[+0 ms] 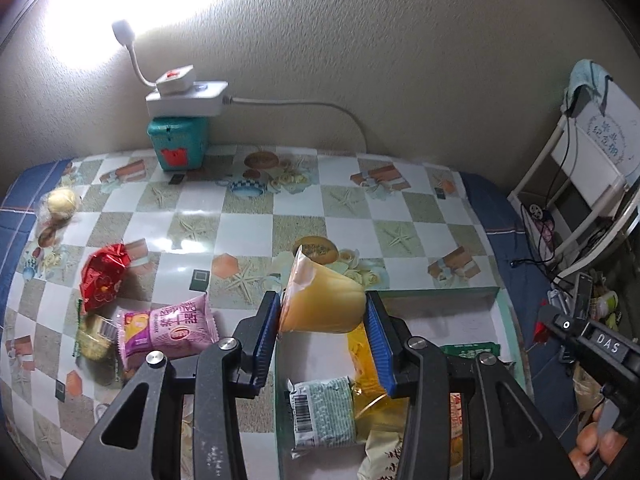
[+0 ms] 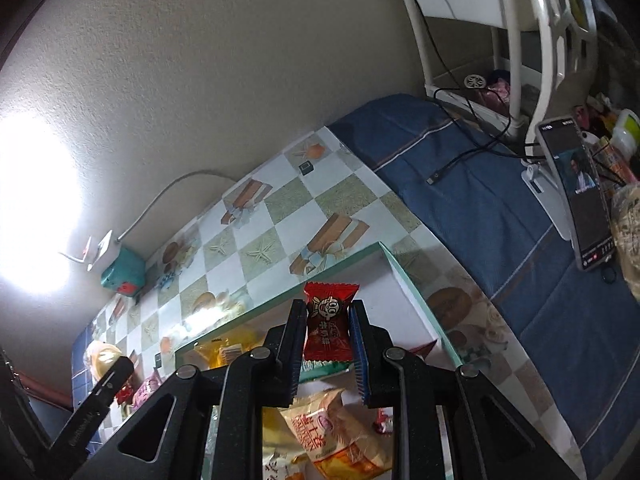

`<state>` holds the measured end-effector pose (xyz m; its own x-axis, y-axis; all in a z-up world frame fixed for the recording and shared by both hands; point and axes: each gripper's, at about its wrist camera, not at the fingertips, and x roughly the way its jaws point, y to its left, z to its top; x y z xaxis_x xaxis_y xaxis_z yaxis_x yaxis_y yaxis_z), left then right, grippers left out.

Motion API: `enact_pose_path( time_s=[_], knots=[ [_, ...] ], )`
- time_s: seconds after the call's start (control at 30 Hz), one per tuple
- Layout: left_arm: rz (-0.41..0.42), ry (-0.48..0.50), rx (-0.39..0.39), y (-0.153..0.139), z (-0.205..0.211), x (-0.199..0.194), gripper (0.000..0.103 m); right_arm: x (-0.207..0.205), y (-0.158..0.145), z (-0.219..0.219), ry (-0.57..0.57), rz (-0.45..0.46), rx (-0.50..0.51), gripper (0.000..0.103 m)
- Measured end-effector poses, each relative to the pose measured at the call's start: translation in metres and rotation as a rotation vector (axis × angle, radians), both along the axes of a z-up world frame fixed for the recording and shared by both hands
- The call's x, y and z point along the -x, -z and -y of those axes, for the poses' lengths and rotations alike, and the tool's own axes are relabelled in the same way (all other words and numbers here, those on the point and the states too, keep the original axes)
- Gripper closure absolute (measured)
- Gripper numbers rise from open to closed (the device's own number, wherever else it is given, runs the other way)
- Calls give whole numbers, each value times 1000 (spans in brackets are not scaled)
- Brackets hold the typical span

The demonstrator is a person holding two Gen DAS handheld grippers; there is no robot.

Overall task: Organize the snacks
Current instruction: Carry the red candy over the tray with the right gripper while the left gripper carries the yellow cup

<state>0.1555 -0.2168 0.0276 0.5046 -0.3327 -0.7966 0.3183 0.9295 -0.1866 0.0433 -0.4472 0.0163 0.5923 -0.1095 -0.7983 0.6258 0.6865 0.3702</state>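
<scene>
Yellow jelly cup [image 1: 322, 300] sits clamped in my left gripper [image 1: 324, 322], red candy [image 2: 329, 326] pinched in my right gripper [image 2: 326, 344], both over the box [image 1: 496, 300] near the table's right. I should lower before letting go, clearing its rim.
</scene>
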Motion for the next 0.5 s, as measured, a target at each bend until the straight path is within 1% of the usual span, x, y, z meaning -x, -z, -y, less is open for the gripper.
enact_pose_path(
  time_s=[0.17, 0.37, 0.5],
  knots=[
    [-26, 12, -11, 18, 7, -7, 59, -11, 10, 4, 6, -30, 27, 80],
    [-67, 48, -44, 41, 20, -11, 59, -22, 25, 9, 6, -52, 18, 80],
    [-91, 64, -64, 53, 27, -13, 59, -28, 33, 12, 2, -74, 30, 80]
  ],
)
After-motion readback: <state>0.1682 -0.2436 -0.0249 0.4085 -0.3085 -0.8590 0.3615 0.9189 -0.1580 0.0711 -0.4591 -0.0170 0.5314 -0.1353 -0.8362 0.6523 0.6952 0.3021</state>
